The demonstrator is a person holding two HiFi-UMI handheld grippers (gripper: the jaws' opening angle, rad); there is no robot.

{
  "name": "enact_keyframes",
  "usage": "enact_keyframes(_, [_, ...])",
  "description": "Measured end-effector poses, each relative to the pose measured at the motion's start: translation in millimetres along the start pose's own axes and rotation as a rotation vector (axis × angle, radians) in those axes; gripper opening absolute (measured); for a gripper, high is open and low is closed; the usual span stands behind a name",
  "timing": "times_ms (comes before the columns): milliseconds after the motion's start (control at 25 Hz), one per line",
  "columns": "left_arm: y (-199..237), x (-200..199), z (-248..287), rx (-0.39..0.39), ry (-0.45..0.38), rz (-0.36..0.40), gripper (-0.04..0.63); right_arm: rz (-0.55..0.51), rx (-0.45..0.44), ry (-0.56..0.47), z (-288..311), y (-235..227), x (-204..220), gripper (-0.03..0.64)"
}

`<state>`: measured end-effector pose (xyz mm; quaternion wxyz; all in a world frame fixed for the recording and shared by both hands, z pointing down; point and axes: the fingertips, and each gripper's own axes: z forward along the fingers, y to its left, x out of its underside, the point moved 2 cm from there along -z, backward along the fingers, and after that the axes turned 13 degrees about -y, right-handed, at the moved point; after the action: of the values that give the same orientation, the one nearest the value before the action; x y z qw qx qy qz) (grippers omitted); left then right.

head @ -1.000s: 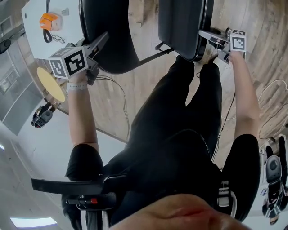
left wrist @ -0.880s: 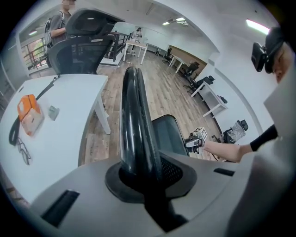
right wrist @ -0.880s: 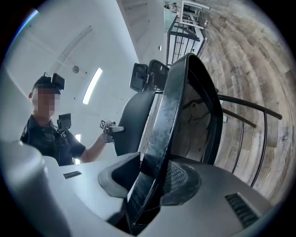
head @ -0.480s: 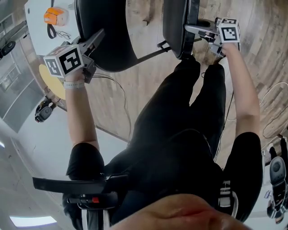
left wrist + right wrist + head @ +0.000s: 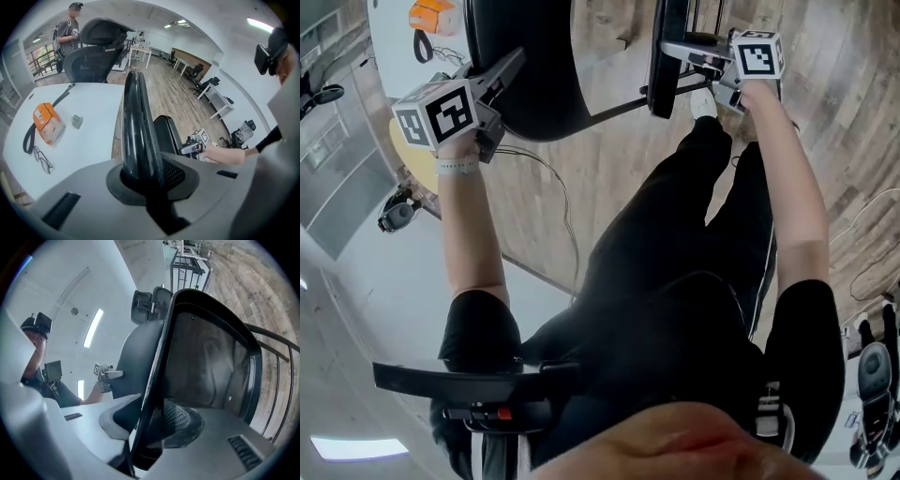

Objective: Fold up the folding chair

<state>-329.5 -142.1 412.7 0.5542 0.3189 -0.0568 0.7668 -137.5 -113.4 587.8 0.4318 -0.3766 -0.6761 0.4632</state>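
Chair [image 5: 534,84] is up off the wood floor [image 5: 609,159] in front of the person, held between both tools. The left tool [image 5: 508,73] is pinched on the rim of the back [image 5: 136,122], with the rim running straight up out of its jaws. The right tool [image 5: 672,47] is pinched on the edge of the seat [image 5: 206,366], and that edge goes down between its pads. The seat shows edge-on from the head view, tipped up close to upright, across a gap from the left tool and not yet against the back. My read is that the left grip steadies the back while the right one swings the seat in toward it, a mid-to-late fold with the gap yet to be shut. The grips sit on thin rims, probably because the flat panels are too wide for the jaws. Slip risk looks real on the glossy rim. The white surface [image 5: 89,140] lies to the left of the left tool, beyond the back. On it are an orange pouch [image 5: 47,124] with a strap, closed so I can't tell the contents, and glasses [image 5: 42,159] beside it on the tool's side. No open container is in view.
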Motion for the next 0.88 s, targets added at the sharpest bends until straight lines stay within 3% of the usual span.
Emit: enact_keyframes(880, [39.0,-3.4,-10.2,-0.037,0.003,0.014,0.052,0.006,0.141,-0.046,124.2,-27.0,15.9,0.138])
